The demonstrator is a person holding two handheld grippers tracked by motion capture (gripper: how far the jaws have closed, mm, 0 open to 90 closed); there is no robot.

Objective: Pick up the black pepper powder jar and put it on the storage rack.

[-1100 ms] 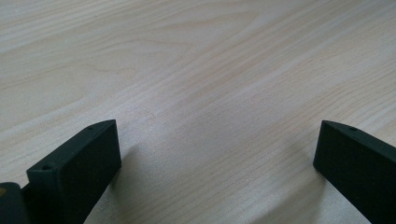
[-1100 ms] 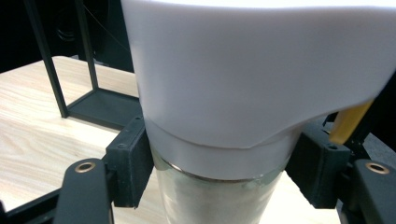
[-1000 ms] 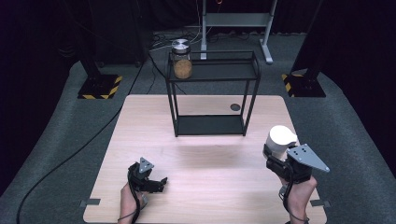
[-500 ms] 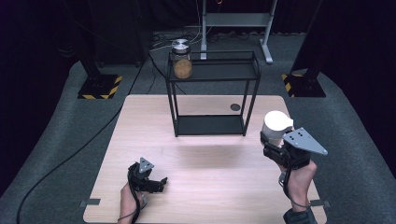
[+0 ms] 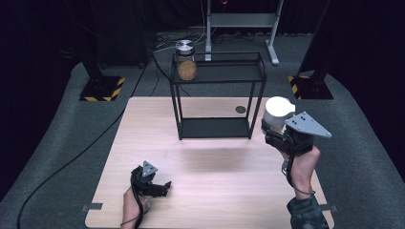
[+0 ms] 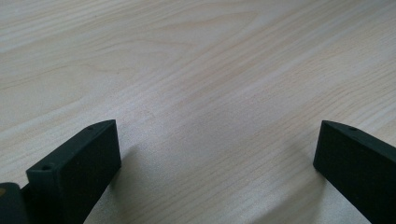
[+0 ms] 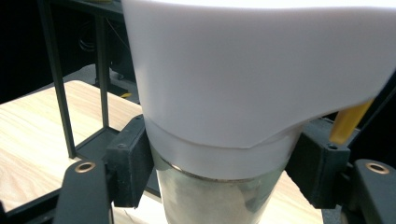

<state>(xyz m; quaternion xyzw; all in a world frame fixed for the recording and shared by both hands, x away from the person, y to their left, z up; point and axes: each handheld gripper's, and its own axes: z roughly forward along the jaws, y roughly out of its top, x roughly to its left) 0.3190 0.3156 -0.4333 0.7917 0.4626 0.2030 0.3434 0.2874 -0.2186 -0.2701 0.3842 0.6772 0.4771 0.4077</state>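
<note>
White-lidded jar point(image 7: 261, 88) sits clamped betw. the jaws of the right gripper point(image 5: 276, 135), held upright, off the table point(image 5: 210, 191), just right of the black rack point(image 5: 217, 95) at about its lower-shelf-to-mid height. In the right gripper view the pads bite just under the lid's skirt, on the glass/metal-looking body point(image 7: 210, 200); lid overhangs the jaws on both sides. Judgement: rigid, smooth wall, prob. slippery, glass so fragile if knocked on a rack post; contents not visible, so weight unknown, prob. moderate. Wide lid makes it top-heavy in look; grip right under the lid rim seems the sound spot, since the rim acts as a stop if it slides. Keep it vertical, no squeeze harder than needed. Beyond the held jar, far from the right gripper: a second jar point(image 5: 186, 61) w/ metal lid and brownish fill stands on the rack's top shelf, left end. Left gripper point(image 5: 152, 183) rests low on the table near the front edge, well apart from all; left gripper view shows its jaws spread wide, nothing betw. them, bare wood. Vs. earlier frames: right gripper + jar now higher and closer to the rack's right posts; grip unchanged. Left gripper, rack, second jar: same places.
</note>
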